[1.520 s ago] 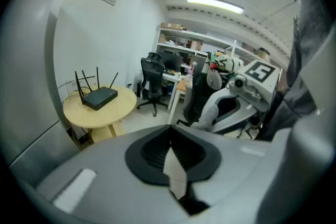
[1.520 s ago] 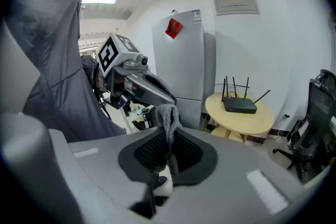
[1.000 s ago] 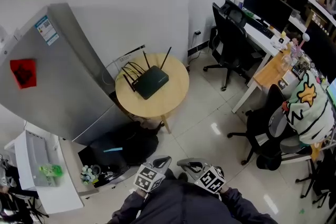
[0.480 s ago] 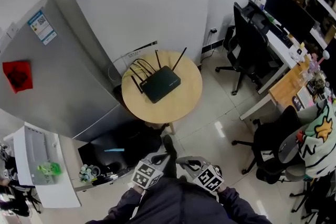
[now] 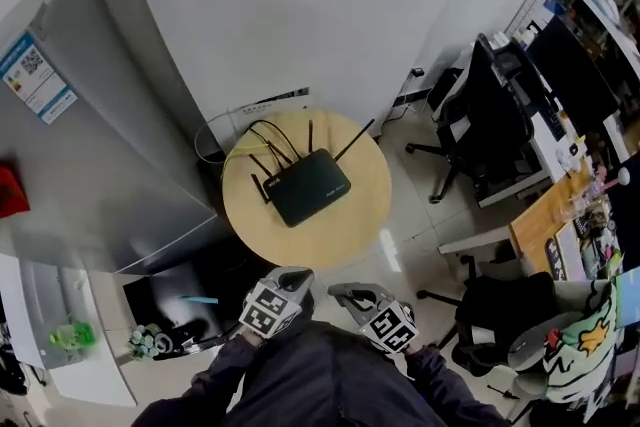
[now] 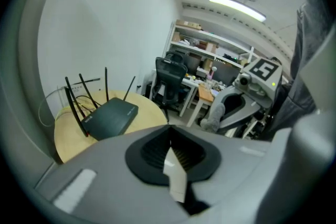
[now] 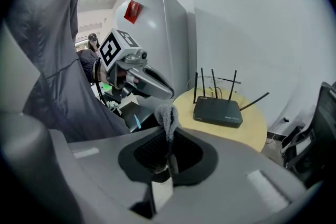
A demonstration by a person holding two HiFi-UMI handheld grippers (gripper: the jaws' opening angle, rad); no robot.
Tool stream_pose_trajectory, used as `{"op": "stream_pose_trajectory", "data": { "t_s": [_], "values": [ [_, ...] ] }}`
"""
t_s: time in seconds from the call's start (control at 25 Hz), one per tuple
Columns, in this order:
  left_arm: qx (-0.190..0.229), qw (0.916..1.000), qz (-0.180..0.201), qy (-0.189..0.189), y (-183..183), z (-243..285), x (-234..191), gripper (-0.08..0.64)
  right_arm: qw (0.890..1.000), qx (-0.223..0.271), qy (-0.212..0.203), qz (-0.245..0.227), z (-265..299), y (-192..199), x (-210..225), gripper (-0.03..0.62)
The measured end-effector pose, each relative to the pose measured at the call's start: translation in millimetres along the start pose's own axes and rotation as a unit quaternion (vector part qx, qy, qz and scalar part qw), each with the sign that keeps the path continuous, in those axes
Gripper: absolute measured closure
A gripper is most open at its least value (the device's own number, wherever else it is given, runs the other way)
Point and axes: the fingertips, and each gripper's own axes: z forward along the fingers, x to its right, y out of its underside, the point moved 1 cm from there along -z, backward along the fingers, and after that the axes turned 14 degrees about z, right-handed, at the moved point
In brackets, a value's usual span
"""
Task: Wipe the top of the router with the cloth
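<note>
Router (image 5: 311, 186) sat at twelve o'clock on the table (image 5: 350, 235). My right gripper (image 7: 167, 157) clamped the cloth (image 7: 167, 118); my left gripper (image 6: 170, 153) clenched nothing.

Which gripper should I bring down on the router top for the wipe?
Right. The right gripper is shut on the grey cloth; the left gripper is shut with nothing in it. Both are short of the router on the round table.

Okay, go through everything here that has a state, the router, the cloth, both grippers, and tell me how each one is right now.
router: lying flat on the round table, antennas up, untouched.
cloth: bunched, clamped between jaws, not yet at the router.
right gripper: shut on the cloth.
left gripper: shut, nothing in it.
</note>
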Motion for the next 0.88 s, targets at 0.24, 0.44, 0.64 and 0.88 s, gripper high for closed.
{"op": "stream_pose_trajectory", "data": {
  "t_s": [0.24,0.44,0.64,0.88],
  "values": [
    [0.008,0.9996,-0.022,-0.017,-8,2,-65,0.56,0.999,-0.019,-0.014,-0.029,40,-49,30,0.569],
    [0.019,0.9979,-0.047,-0.039,-5,0,-93,0.56,0.998,-0.032,-0.026,-0.041,68,-71,46,0.569],
    [0.019,0.9956,-0.071,-0.059,1,0,-106,0.56,0.995,-0.059,-0.048,-0.069,103,-82,60,0.569],
    [0.03,0.9838,-0.126,-0.123,23,-9,-121,0.56,0.97,-0.125,-0.06,-0.202,161,-96,77,0.569]
  ]
}}
